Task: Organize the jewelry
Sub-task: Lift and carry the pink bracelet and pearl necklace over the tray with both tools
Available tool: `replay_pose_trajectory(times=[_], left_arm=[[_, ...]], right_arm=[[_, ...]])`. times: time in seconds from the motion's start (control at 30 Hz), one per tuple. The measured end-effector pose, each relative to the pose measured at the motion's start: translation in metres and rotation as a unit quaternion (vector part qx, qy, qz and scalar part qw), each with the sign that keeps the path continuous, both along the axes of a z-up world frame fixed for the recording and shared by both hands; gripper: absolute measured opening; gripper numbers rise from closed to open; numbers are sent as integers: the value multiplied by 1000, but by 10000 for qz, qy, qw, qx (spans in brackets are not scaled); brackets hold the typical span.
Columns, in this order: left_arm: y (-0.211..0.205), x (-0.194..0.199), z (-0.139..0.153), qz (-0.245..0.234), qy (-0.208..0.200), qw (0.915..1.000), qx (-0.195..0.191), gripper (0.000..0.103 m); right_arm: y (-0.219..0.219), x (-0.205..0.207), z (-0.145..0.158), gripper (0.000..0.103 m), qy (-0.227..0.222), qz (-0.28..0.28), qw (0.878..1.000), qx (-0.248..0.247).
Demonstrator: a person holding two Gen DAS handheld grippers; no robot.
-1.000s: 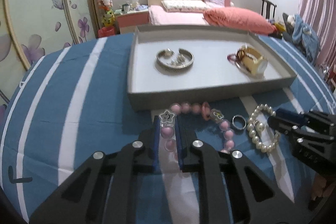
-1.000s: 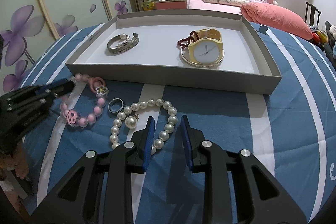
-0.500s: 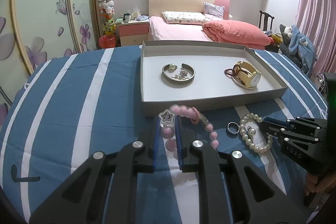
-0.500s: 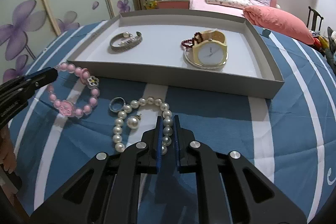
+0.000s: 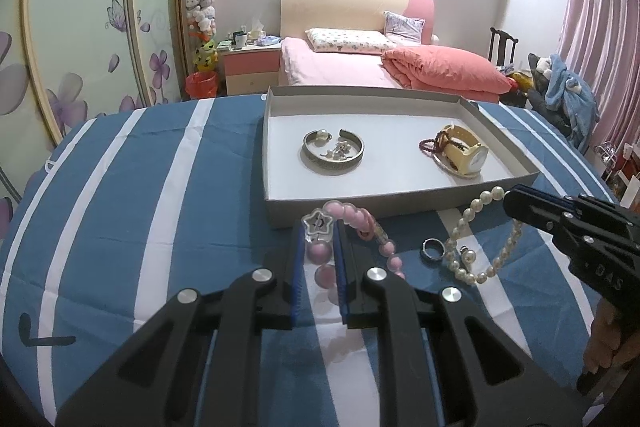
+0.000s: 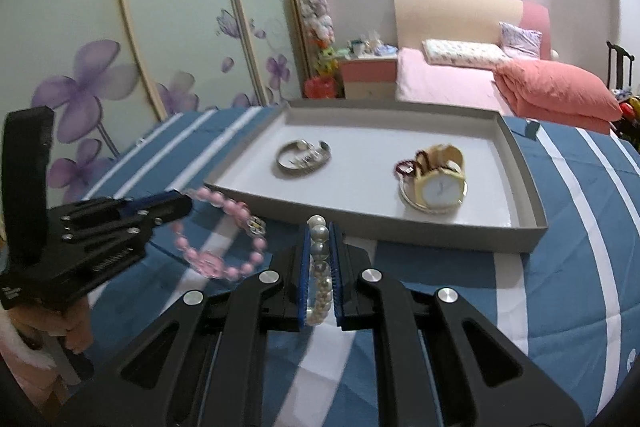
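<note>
The left tongs (image 5: 319,255), low in the frame's centre, are clenched on the pink bead bracelet (image 5: 362,223); the right tongs (image 6: 320,259) are clamped on the pearl bracelet (image 6: 320,259), both lifted just in front of the grey tray (image 5: 400,199). Already inside lie a silver bangle (image 5: 333,155) and a yellow watch (image 5: 464,153). A silver ring (image 5: 433,250) is left on the striped surface (image 5: 140,207). The right tongs' body reads "DAS".
</note>
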State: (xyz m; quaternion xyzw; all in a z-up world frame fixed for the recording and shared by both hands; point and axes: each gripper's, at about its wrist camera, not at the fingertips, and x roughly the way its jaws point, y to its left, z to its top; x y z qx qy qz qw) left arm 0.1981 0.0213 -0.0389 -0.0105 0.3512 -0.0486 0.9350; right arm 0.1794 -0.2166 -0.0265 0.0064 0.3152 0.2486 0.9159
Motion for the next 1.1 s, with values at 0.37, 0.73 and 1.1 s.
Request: replay_pose_trajectory(times=[0.37, 0.73, 1.1], left_arm=[[-5, -16, 16, -171, -372, 9988, -265, 15], [-7, -24, 34, -54, -757, 9956, -547, 15], [-8, -32, 53, 95, -1199, 9905, -673, 15]], right_arm=[[-19, -10, 11, 10, -293, -65, 9986, 432], [-43, -16, 26, 10, -686, -459, 9946, 626], [-48, -26, 38, 10, -1235, -700, 9880, 604]])
